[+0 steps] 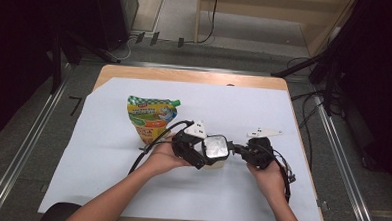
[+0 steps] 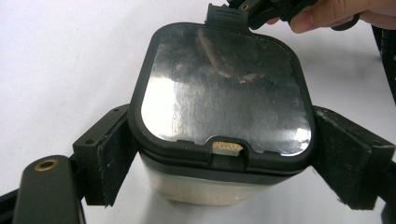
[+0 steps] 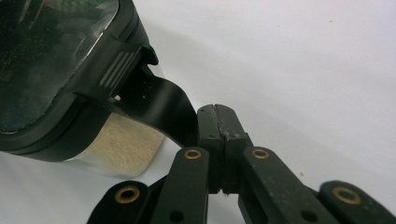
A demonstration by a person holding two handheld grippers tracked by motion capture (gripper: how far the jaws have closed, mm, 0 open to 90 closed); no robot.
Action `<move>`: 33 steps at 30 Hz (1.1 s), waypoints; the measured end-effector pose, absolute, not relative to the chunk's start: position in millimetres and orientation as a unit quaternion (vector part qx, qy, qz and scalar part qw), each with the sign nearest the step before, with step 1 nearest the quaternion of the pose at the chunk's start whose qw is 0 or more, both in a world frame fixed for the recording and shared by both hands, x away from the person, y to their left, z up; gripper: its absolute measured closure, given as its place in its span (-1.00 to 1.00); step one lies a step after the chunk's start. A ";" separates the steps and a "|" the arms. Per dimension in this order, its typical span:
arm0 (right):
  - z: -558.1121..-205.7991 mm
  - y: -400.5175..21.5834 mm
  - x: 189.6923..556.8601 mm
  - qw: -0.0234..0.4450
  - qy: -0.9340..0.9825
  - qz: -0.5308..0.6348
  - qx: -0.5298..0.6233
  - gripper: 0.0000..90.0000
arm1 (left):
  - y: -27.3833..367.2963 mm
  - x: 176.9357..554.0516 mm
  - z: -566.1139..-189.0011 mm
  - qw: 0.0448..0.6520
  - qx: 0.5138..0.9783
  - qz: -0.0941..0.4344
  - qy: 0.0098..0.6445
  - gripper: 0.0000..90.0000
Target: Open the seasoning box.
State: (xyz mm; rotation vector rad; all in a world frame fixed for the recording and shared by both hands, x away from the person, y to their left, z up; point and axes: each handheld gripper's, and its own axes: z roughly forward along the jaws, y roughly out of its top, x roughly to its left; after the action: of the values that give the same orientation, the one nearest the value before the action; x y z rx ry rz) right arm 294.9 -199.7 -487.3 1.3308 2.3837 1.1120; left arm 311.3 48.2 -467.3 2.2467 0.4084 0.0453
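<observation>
You are working at the near middle of the white-covered table (image 1: 280, 194), where your left gripper (image 2: 219, 154) is clamping the rigid, light clear jar with black-rimmed lid (image 2: 224, 98) by its sides. Your right gripper (image 3: 218, 140), pressed together, is pinching the lid's flexible black tab (image 3: 163, 109); pull there gently. A soft green pouch (image 1: 151, 116) is lying far left.

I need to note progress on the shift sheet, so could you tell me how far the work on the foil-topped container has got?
Done: the left tool clamps the clear, black-rimmed container from both sides. In hand: the right tool is shut, its tips against the black tab at the rim; whether it grips the tab is unclear. Left: the silver foil seal lies unbroken, and the colourful spouted pouch lies untouched.
</observation>
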 end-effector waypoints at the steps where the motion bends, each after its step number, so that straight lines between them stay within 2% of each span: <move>1: -487.2 -199.1 294.6 0.097 0.805 0.376 0.449 1.00 | 48.6 310.7 -466.0 0.417 0.894 0.019 0.161 -0.66; 33: -485.0 -198.6 290.3 0.097 0.803 0.379 0.449 1.00 | 47.2 307.8 -457.7 0.419 0.893 0.029 0.161 -0.62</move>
State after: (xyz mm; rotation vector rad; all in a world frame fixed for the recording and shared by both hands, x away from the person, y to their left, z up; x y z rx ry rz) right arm 290.3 -198.6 -485.0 1.3299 2.3786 1.1236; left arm 307.8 47.2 -457.7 2.2390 0.4042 0.0726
